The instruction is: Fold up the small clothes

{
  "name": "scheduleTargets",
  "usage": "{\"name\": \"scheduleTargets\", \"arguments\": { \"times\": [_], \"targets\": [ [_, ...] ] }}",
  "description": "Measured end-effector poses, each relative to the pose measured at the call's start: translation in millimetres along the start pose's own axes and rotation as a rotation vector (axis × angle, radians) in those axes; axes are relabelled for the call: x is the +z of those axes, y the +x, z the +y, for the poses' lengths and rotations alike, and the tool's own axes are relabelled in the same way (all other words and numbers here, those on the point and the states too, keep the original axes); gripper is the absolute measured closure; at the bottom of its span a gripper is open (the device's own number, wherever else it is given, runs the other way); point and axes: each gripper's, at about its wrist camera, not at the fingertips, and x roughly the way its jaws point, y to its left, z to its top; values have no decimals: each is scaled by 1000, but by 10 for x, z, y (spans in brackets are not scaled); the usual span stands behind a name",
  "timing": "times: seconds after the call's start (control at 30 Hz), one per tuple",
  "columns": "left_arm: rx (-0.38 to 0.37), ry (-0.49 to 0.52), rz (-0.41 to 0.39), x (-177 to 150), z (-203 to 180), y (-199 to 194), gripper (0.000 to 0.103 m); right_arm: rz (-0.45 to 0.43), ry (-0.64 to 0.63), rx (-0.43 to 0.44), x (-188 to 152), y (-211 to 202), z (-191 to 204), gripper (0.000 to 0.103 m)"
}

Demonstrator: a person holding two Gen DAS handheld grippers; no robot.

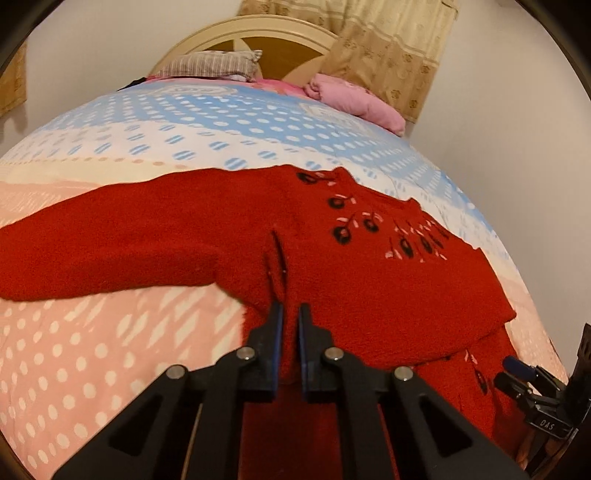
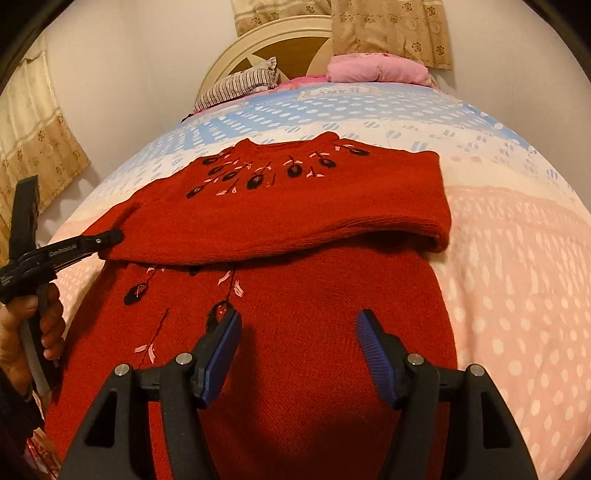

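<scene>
The red knitted sweater lies on the dotted bedspread, its embroidered upper part folded down over the body. The left gripper has its jaws clamped together on a pinched ridge of sweater fabric at the fold's edge. The right gripper hovers over the sweater's lower part, jaws apart, holding nothing.

Count, both views: one red sweater on one bed. Two grippers, left and right. Two pillows at the headboard, one striped, one pink. Two curtains.
</scene>
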Motion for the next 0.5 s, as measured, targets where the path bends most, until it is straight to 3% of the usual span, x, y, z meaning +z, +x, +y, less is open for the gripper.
{"name": "scheduleTargets", "arguments": {
  "times": [0.17, 0.2, 0.37, 0.5],
  "targets": [
    [-8, 3, 23, -67, -27, 38, 94, -39, -23, -26, 84, -92, 45, 37],
    [6, 0, 24, -67, -26, 49, 88, -63, -29, -33, 129, -136, 50, 37],
    [32, -10, 47, -96, -2, 128, 83, -105, -18, -17, 580, -97, -78, 37],
    [41, -6, 37, -122, -3, 114, 81, -2, 79, -76, 779, 288, -438, 37]
  ]
}}
